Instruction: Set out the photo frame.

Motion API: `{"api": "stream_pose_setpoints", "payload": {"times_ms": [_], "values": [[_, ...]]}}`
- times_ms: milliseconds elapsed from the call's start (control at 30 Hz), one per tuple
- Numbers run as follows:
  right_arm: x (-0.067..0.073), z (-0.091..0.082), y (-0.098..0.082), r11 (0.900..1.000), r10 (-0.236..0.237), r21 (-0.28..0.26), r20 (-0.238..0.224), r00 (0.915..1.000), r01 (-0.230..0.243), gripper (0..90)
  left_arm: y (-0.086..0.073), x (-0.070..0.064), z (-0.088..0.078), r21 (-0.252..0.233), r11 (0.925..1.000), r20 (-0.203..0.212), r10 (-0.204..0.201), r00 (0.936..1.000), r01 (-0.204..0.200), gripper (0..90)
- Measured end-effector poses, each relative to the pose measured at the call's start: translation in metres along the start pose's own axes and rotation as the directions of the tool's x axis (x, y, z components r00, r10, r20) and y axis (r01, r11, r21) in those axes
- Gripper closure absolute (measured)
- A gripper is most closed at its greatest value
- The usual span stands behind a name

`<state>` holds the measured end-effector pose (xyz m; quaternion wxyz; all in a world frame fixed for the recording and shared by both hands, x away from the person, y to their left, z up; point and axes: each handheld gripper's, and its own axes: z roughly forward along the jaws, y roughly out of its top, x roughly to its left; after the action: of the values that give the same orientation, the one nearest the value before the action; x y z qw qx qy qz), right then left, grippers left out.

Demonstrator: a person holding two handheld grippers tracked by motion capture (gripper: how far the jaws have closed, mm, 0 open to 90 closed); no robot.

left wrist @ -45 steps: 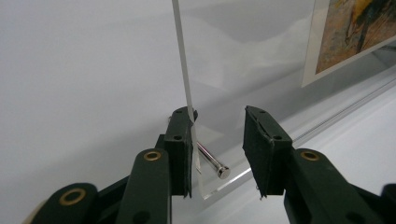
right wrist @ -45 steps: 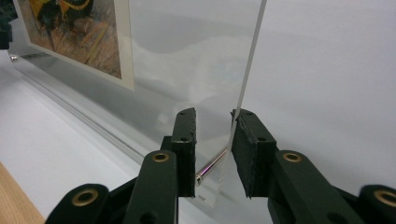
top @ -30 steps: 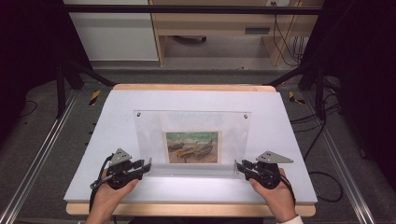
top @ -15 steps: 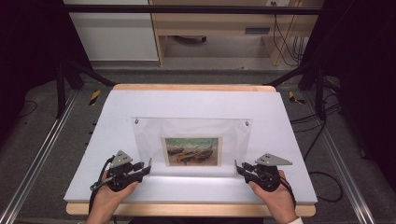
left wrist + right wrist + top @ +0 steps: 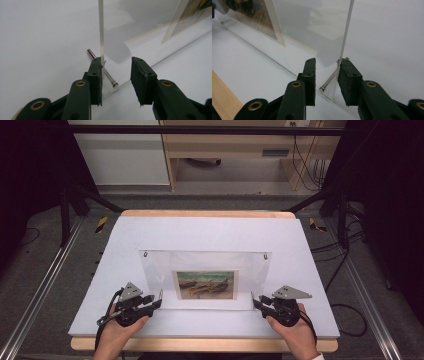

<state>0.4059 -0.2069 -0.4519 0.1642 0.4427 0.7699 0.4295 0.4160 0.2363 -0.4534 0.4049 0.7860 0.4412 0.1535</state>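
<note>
White surface [image 5: 210, 232] carries clear acrylic frame [image 5: 210, 265] with picture [image 5: 206, 284], standing tilted at front centre. Left gripper [image 5: 156, 303] at frame's lower left corner, right gripper [image 5: 256, 303] at lower right; both jaws part open, straddling edge, 1 pad touching. Metal pin [image 5: 110, 78] through corner.

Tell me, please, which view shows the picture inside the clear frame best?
The high view: the picture faces the camera whole, in the middle of the frame. The left gripper view catches a slanted corner of it at top right; the right gripper view shows a slanted part at top left.
</note>
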Motion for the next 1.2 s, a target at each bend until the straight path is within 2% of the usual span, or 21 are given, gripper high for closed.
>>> {"api": "stream_pose_setpoints", "payload": {"times_ms": [133, 233, 267, 333, 367, 500, 600, 633, 800, 900, 1000, 1200], "values": [[0.0, 0.0, 0.0, 1.0, 0.007, -0.004, -0.004, 1.0, -0.007, 66.8, 0.0, -0.001, 0.0, 0.001, 1.0, 0.005, -0.002, 1.0, 0.002, 57.5], [0.001, 0.001, 0.001, 1.0, -0.001, -0.014, -0.005, 1.0, 0.001, 62.3, 0.0, -0.002, 0.0, -0.002, 1.0, 0.008, 0.003, 1.0, -0.003, 54.8], [0.003, 0.001, 0.002, 1.0, -0.006, -0.017, 0.004, 1.0, 0.006, 56.3, 0.001, -0.003, 0.0, -0.005, 1.0, 0.008, 0.008, 0.9999, -0.008, 51.3], [0.003, 0.001, 0.002, 1.0, -0.012, -0.023, 0.009, 0.9999, 0.012, 53.2, 0.001, -0.004, -0.001, -0.011, 0.9999, 0.007, 0.013, 0.9999, -0.013, 47.6], [0.004, 0.002, 0.003, 0.999, -0.013, -0.032, 0.019, 0.9997, 0.013, 45.3, 0.001, -0.005, -0.002, -0.018, 0.9996, 0.004, 0.023, 0.9997, -0.023, 45.0], [0.003, 0.002, 0.005, 0.999, -0.02, -0.035, 0.036, 0.9991, 0.021, 32.2, 0.002, -0.005, -0.004, -0.03, 0.9991, -0.012, 0.03, 0.9995, -0.03, 36.7], [0.003, 0.001, 0.006, 0.999, -0.021, -0.034, 0.04, 0.999, 0.022, 28.8, 0.002, -0.005, -0.006, -0.034, 0.9987, -0.018, 0.037, 0.9991, -0.038, 31.0], [0.002, 0.001, 0.007, 0.999, -0.033, -0.041, 0.048, 0.9983, 0.035, 24.5, 0.003, -0.004, -0.009, -0.041, 0.9984, -0.022, 0.037, 0.9991, -0.038, 29.1], [-0.001, -0.005, 0.008, 0.998, -0.031, -0.045, 0.063, 0.9975, 0.034, 18.6, 0.003, 0.001, -0.013, -0.05, 0.9978, -0.018, 0.042, 0.999, -0.043, 21.9], [-0.009, -0.013, 0.006, 0.998, -0.03, -0.059, 0.076, 0.9966, 0.034, 14.0, 0.003, 0.007, -0.019, -0.062, 0.997, -0.021, 0.045, 0.9988, -0.046, 15.1], [-0.014, -0.018, 0.004, 0.997, -0.027, -0.07, 0.087, 0.9958, 0.033, 13.5, 0.003, 0.01, -0.022, -0.068, 0.9965, -0.026, 0.048, 0.9985, -0.05, 13.5], [-0.029, -0.031, -0.003, 0.997, 0.005, -0.082, 0.146, 0.9892, 0.007, 13.7, 0.002, 0.024, -0.031, -0.086, 0.9951, -0.07, 0.042, 0.9967, -0.048, 11.2]]}}
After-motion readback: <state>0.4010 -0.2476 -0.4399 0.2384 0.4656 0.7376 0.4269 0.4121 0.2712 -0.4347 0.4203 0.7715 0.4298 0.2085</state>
